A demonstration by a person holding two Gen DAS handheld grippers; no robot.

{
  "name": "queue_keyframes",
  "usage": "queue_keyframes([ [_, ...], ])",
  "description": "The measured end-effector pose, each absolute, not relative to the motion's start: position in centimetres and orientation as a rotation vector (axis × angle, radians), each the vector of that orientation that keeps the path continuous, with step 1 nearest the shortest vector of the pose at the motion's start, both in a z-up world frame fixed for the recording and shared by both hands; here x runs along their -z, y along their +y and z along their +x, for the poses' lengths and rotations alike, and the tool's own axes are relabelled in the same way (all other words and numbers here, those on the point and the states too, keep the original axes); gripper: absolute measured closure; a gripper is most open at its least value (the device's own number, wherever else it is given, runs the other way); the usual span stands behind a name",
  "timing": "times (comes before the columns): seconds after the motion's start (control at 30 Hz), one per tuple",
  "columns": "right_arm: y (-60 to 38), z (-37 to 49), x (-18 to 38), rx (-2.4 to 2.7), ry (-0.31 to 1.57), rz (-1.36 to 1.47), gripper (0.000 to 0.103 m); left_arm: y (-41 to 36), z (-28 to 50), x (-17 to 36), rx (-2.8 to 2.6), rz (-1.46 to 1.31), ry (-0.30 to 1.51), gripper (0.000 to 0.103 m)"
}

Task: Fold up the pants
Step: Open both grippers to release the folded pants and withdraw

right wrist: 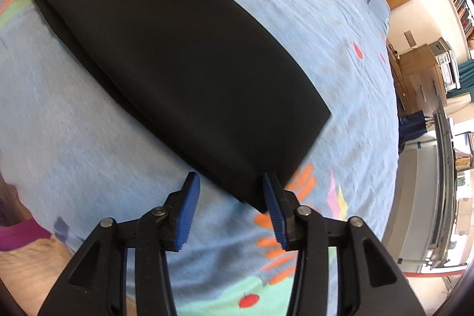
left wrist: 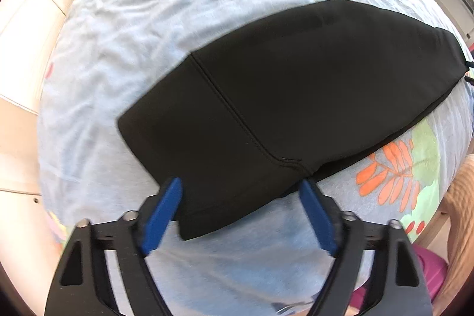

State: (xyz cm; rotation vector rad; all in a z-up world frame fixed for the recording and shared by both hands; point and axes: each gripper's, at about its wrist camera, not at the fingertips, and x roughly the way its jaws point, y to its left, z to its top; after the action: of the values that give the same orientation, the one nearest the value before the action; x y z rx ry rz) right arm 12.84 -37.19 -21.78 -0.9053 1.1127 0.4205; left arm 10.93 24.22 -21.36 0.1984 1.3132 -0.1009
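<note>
Pants [left wrist: 281, 96]: black, folded into a long flat band, lying on the bedsheet; a stitched seam crosses the band near the left gripper's end.
Bedsheet [left wrist: 148, 28]: pale blue, wrinkled, printed with orange leaves and red shapes; it lies under the pants on every side.
Left gripper [left wrist: 241, 190]: jaws spread wide, blue pads at either side of the near edge of the pants, not pressing on the cloth; nothing held.
Right gripper [right wrist: 231, 182]: jaws partly apart, one blue pad just beside the near corner of the pants [right wrist: 183, 61], the other over the bedsheet [right wrist: 74, 144]; nothing gripped.
Wooden cabinet [right wrist: 420, 79]: beyond the far edge of the bedsheet from the pants.
</note>
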Motion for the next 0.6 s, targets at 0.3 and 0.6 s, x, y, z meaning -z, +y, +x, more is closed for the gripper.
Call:
queue_keyframes([
  [0.3, -38.7, 14.7, 17.3, -0.313, 1.092, -0.719, 0.047, 22.9, 11.6, 15.3, 0.063, 0.231, 1.231, 0.022],
  [0.6, -29.0, 17.2, 14.9, -0.462, 0.998, -0.398, 0.0, 14.9, 14.5, 16.3, 0.043, 0.207, 1.156, 0.002],
])
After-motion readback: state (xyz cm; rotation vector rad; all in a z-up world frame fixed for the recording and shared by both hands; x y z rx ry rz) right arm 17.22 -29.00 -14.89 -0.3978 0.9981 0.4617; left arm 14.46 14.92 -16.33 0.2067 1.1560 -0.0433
